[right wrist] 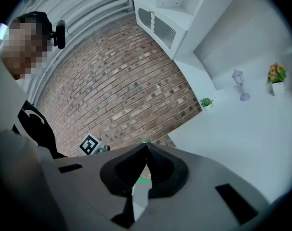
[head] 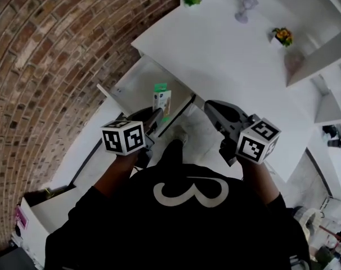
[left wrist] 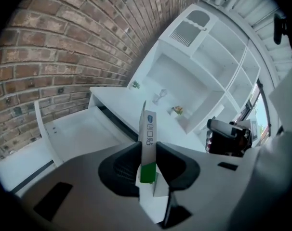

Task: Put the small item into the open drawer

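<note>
**Small box** (left wrist: 148, 129): clamped edge-on between the pads of the left gripper (left wrist: 147, 150). A green band sat in the grip and the printed end projected past the tips. Its long axis ran along the jaws, pointing toward the desk (head: 215, 49).
**Location:** above the open drawer (head: 134, 86), near the edge closest to the person.
**Drawer:** pulled out from under the desk edge, with a bare white floor. The brick wall (head: 58, 49) flanked its outer side.
**Right gripper** (right wrist: 146, 153): jaws closed tip to tip, held beside the left gripper and apart from the box.

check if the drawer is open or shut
Open: the drawer is pulled out from the white desk, its inside showing.
</note>
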A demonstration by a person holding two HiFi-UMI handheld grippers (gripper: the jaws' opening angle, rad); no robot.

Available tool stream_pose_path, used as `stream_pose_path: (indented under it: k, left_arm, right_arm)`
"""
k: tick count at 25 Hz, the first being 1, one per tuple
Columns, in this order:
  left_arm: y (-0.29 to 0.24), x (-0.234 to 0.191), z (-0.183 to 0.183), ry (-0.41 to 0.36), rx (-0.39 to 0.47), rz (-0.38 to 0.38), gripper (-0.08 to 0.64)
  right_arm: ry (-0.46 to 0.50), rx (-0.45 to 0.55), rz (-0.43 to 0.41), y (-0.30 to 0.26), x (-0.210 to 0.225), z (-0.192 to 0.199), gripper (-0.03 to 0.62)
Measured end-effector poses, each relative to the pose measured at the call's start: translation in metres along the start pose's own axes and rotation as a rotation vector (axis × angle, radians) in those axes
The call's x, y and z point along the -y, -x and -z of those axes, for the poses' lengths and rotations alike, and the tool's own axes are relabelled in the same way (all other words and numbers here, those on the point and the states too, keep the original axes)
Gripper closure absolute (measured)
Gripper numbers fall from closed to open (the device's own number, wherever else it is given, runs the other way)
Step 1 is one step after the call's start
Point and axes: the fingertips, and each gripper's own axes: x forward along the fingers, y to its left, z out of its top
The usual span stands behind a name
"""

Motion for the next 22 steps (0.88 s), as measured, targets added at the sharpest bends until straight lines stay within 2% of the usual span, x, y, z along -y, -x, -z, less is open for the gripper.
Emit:
stream_pose_path:
  k: [8,22]
  left_arm:
    - [-0.047,-0.044,0.009,0.068,-0.108,-0.032,0.463]
    - [-0.122,-0.112,0.040,0.160,-0.290,-0.110,0.463]
  right_arm:
    - [-0.034,0.008,0.031,-0.015,0.027,-0.005,0.581]
    - [-0.160,-0.012,0.112,-0.033,0.060,0.016,0.581]
